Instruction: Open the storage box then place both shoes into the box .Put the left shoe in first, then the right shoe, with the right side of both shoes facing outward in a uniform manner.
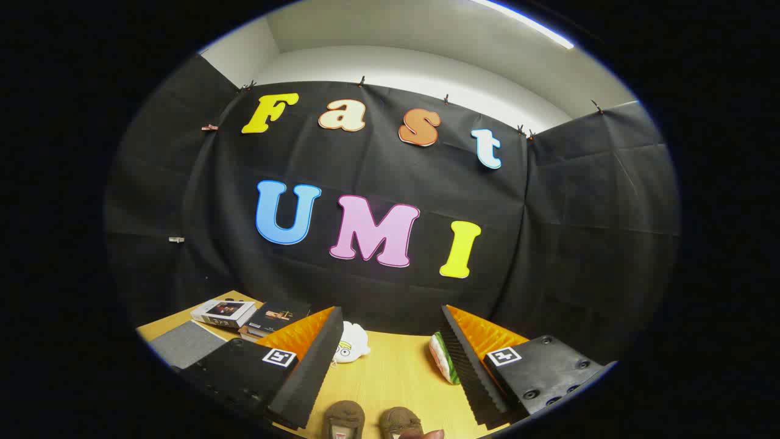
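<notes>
Two small brown shoes stand side by side on the wooden table, low between my fingers: the left one [344,419] and the right one [401,422], only their upper ends showing. My gripper [390,360] is open, its fingers spread wide with the shoes in the gap below them and touching neither. A fingertip of a person's hand [431,435] shows beside the right shoe.
Beyond the fingers lie a white plush toy [351,343] and a green-and-white plush [443,357]. A stack of books [244,314] and a grey fabric slab [186,344] sit to the left on the table [390,372]. The black booth wall stands behind.
</notes>
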Demonstrator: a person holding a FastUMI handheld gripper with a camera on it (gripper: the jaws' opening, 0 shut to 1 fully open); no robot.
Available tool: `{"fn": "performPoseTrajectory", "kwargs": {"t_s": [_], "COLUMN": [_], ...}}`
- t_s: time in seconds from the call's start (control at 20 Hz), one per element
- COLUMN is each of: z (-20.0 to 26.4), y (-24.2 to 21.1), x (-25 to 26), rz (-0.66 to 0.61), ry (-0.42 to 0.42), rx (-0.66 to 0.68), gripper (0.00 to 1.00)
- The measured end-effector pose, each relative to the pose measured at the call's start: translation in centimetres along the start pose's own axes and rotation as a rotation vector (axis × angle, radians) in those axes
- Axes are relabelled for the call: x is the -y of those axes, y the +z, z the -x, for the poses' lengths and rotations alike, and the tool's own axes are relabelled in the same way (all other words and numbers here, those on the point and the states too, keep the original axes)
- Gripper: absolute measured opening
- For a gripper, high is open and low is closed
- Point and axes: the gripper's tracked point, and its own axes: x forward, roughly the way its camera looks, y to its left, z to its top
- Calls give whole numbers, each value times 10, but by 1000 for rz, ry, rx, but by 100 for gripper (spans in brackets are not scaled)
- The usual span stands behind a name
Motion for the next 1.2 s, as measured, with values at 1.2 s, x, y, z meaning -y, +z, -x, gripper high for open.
{"fn": "performPoseTrajectory", "kwargs": {"t_s": [1.2], "z": [4], "y": [-29], "x": [-97], "rz": [-72], "ry": [369], "rx": [-73], "gripper": [97]}}
